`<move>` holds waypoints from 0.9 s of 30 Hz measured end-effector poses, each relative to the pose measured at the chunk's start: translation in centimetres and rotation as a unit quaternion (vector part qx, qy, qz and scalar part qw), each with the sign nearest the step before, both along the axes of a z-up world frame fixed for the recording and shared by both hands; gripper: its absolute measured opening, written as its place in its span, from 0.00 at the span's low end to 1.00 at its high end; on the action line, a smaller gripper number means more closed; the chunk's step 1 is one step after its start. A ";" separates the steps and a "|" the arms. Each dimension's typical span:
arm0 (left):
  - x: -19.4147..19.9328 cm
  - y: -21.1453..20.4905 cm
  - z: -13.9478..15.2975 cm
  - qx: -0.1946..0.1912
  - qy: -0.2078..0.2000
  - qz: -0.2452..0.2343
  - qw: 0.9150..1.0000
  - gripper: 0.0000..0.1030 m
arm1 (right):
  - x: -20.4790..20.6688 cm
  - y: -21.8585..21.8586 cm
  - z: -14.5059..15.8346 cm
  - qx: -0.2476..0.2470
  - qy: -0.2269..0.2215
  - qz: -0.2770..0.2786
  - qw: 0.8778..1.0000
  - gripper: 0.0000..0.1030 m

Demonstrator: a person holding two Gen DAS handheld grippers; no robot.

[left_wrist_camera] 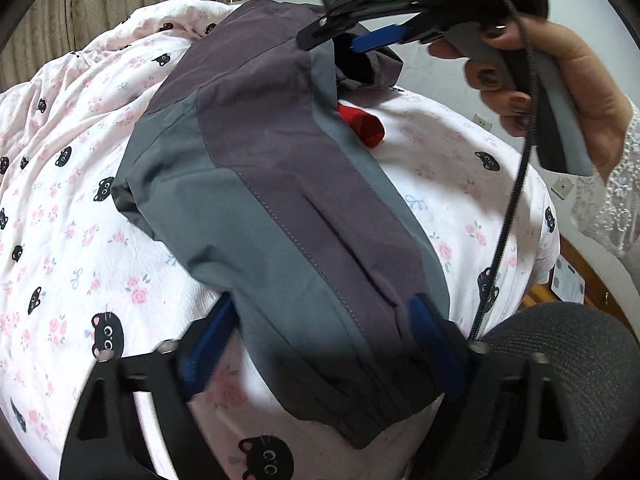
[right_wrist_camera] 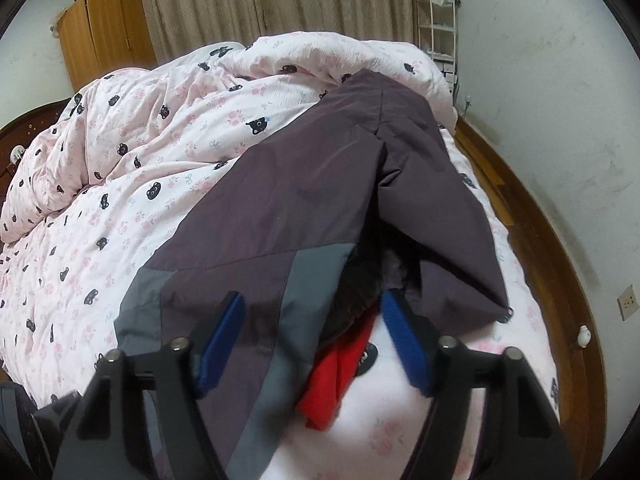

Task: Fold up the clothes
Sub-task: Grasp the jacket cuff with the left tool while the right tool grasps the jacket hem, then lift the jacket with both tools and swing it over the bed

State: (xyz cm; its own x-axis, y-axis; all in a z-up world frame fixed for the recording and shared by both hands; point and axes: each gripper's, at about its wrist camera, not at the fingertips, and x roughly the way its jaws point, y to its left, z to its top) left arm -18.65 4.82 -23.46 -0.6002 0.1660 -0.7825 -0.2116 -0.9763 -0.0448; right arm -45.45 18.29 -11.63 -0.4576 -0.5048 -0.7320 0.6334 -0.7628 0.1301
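Note:
A purple and grey jacket (left_wrist_camera: 280, 184) lies across the bed, running away from me in both views. Its near end sits between the blue pads of my left gripper (left_wrist_camera: 324, 344), whose jaws stand wide on either side of the fabric. My right gripper (right_wrist_camera: 314, 336) is at the jacket's (right_wrist_camera: 280, 208) other end, open, with grey panel, dark lining and a red piece of cloth (right_wrist_camera: 332, 376) between its fingers. In the left wrist view the right gripper (left_wrist_camera: 348, 44) hovers over the far end, held by a hand (left_wrist_camera: 560, 92), with the red cloth (left_wrist_camera: 362, 126) poking out just below.
The jacket rests on a pink quilt (right_wrist_camera: 140, 168) printed with black cat faces and flowers, bunched up at the back. A wooden bed rim (right_wrist_camera: 560, 264) curves on the right, by a white wall. A wooden cabinet (right_wrist_camera: 104, 36), curtains and a white shelf (right_wrist_camera: 438, 24) stand behind. A dark-clothed knee (left_wrist_camera: 560, 380) is at lower right.

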 end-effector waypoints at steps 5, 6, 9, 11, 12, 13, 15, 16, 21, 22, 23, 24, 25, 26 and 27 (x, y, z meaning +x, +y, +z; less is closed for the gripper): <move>0.0 -0.4 0.6 0.006 0.003 0.002 1.000 0.44 | -0.7 -0.6 -0.6 -0.017 -0.022 0.009 1.000 0.33; 0.1 -0.4 0.7 0.006 0.005 0.002 1.000 0.40 | -0.8 -0.7 -0.6 -0.020 -0.024 0.011 0.999 0.26; 0.2 -0.5 1.1 0.004 0.008 0.003 1.000 0.22 | -0.9 -0.7 -0.6 -0.027 -0.026 0.010 0.999 0.03; 0.4 -0.7 1.5 0.004 0.015 0.006 1.000 0.13 | -0.9 -0.3 -0.2 -0.043 -0.029 0.008 0.999 0.03; 0.6 -0.9 1.8 0.005 0.018 0.007 1.000 0.13 | -0.7 -0.1 0.3 -0.047 -0.024 0.008 0.999 0.03; 0.7 -0.9 2.0 0.004 0.021 0.006 1.000 0.12 | -0.4 0.1 0.7 -0.052 -0.019 0.008 0.998 0.03; 1.3 -1.2 2.6 0.004 0.027 0.002 1.000 0.12 | 0.1 0.4 1.6 -0.061 -0.009 0.008 0.998 0.02; 1.6 -1.3 2.9 0.003 0.030 0.001 1.000 0.12 | 0.6 0.5 2.3 -0.065 -0.002 0.011 0.998 0.02; 3.3 -2.1 4.8 0.009 0.046 0.004 0.999 0.12 | 2.9 0.5 5.8 -0.087 0.033 0.023 0.995 0.02; 3.7 -2.3 5.3 0.010 0.050 0.006 0.999 0.12 | 3.5 0.4 6.7 -0.091 0.042 0.028 0.995 0.02; 4.2 -2.5 5.9 0.011 0.055 0.008 0.998 0.12 | 4.2 0.2 7.7 -0.096 0.051 0.032 0.994 0.02; 4.7 -2.8 6.6 0.013 0.060 0.010 0.998 0.12 | 4.9 -0.1 8.5 -0.099 0.058 0.039 0.993 0.02; 5.3 -3.2 7.3 0.016 0.065 0.013 0.998 0.12 | 5.5 -0.4 9.4 -0.102 0.065 0.045 0.992 0.02; 5.8 -3.6 8.0 0.020 0.070 0.017 0.997 0.12 | 6.2 -0.7 10.2 -0.104 0.072 0.051 0.991 0.02; 6.5 -4.0 8.6 0.022 0.075 0.021 0.997 0.12 | 6.9 -1.1 11.0 -0.107 0.078 0.058 0.990 0.02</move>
State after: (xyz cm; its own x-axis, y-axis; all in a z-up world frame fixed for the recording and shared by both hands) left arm -12.16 0.82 -14.85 -0.7170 0.1702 -0.6760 -0.1781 -0.9823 -0.0583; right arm -38.58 17.16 -0.68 -0.4874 -0.6958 -0.5275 0.7396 -0.6501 0.1742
